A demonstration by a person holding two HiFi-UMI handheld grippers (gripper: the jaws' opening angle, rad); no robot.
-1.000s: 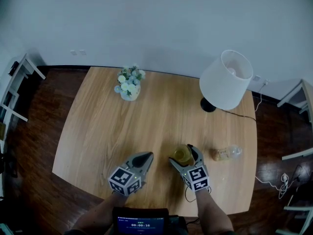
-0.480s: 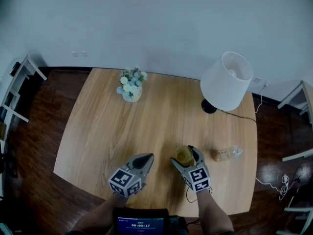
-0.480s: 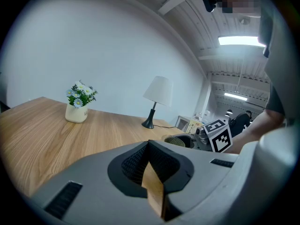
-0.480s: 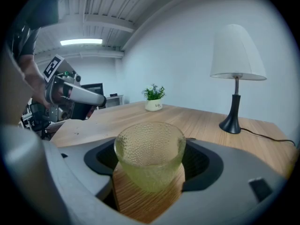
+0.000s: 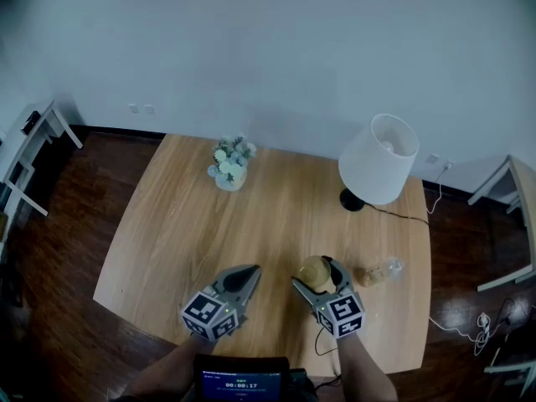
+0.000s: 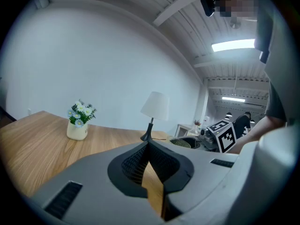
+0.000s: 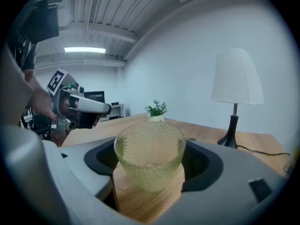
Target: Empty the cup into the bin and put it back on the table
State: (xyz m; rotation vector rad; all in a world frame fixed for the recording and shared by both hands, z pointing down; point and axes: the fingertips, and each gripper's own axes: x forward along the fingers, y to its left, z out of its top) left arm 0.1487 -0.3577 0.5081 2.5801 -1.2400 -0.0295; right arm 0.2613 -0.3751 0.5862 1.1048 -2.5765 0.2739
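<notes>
a dimpled yellowish cup [image 7: 149, 158] sits upright, clamped between the fingers [image 7: 202, 168], lamp [image 7: 236, 78] beyond on table [image 7: 201, 132].

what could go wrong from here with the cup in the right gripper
1. The cup looks like dimpled glass, held only at its sides by the right gripper's jaws; tipping it may let it slip.
2. The bottle lies just right of it; a swing that way might knock it.
3. No bin shows in any view.
</notes>
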